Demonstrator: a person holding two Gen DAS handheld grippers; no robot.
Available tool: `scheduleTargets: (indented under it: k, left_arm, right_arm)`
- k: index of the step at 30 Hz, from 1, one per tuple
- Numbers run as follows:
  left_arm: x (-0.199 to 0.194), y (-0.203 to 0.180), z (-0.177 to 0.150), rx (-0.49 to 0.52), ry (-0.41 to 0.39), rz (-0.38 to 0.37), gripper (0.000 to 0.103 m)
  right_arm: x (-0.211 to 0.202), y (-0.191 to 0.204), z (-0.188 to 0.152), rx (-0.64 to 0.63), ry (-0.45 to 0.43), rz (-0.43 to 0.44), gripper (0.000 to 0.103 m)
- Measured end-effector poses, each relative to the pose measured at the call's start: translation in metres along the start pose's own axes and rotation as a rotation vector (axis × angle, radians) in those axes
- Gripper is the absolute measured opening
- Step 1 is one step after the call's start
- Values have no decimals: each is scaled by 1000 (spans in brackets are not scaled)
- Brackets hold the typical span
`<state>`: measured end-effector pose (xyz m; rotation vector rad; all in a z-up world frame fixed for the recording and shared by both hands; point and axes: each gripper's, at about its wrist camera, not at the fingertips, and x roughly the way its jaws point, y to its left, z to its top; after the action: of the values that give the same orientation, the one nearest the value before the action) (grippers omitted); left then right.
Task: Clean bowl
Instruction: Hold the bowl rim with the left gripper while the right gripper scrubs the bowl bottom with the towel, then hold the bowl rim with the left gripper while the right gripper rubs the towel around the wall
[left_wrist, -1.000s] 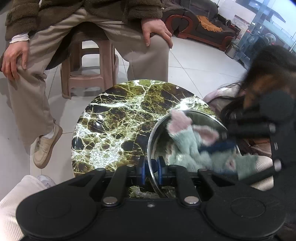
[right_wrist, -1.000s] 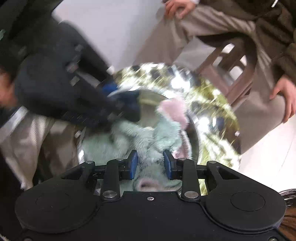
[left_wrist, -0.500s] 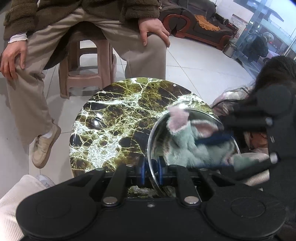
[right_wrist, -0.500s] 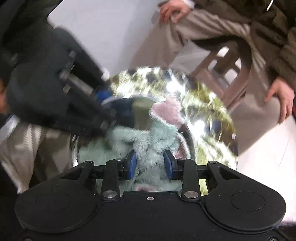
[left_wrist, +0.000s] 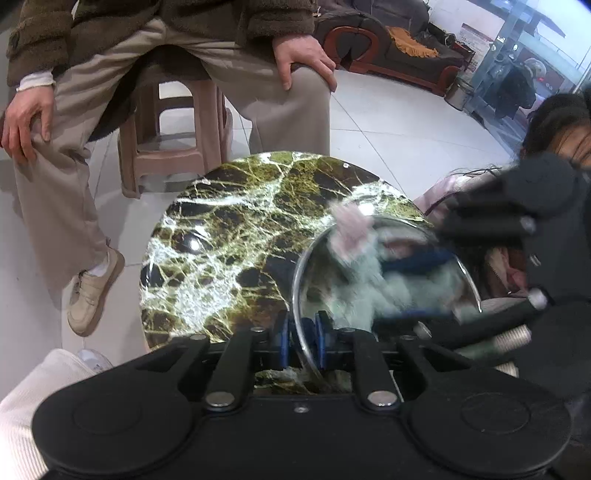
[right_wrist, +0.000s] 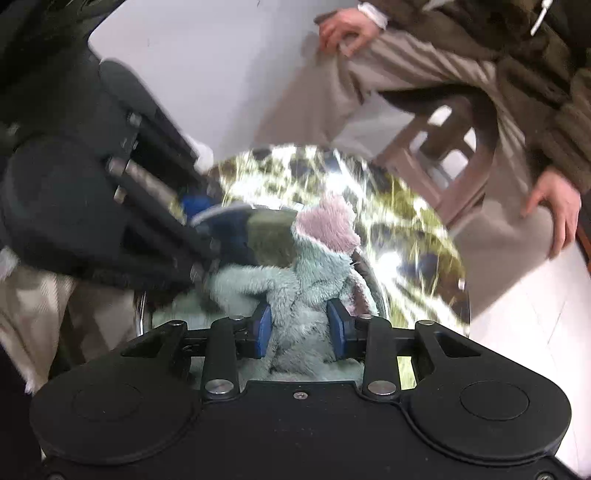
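Seated person (left_wrist: 155, 74): fills the upper left of the left wrist view, in beige trousers and a brown fleece jacket, one hand on each knee; shows again across the upper right of the right wrist view.
Table (left_wrist: 229, 236): round top of dark marble with green and white veins, at the centre of the left wrist view.
Stool (left_wrist: 173, 140): pinkish plastic, under the seated person, above the table in the frame.
Bowl (left_wrist: 301, 266): shiny metal, tilted up on its edge over the lower right part of the table; its near rim runs down between the blue pads at the bottom centre of the left wrist view.
Cloth (right_wrist: 303, 280): fluffy, pale green with a pink patch, bunched inside the bowl; blurred in the left wrist view.
Right gripper (right_wrist: 299, 328): bottom centre of its own view, blue pads closed narrowly on the cloth, pressing it into the bowl; from the left wrist view it is a dark blurred shape at the right edge.
Left gripper (left_wrist: 300, 338): pads drawn close together, pinching the bowl's rim.
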<state>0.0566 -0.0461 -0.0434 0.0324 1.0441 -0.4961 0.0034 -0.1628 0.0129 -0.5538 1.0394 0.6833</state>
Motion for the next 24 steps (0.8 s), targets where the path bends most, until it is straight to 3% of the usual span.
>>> scheduleTargets:
  k: [5,9,13,15,17,24]
  left_arm:
    - [8,1,12,18,-7,-12,15]
    - [18,4,28,-8,0,-64,19]
    - [9,5,30,-18,-15,-47,20]
    - [-6,8,24,-32,-31,-32,29]
    - [-18,11,17,-61,-39,-28,32]
    - [-33,5,-5,-114,-10,-6,32]
  right_arm:
    - [2,0,-7,164,-16,59,34]
    - [3,-3,-6,271,-55,71,34]
    - [4,-8,-7,320,-72,49,34]
    - [6,-10,-9,319,-76,36,34]
    - [7,-11,-10,318,-83,30,34]
    - [12,-9,-10,307,-110,-15,35]
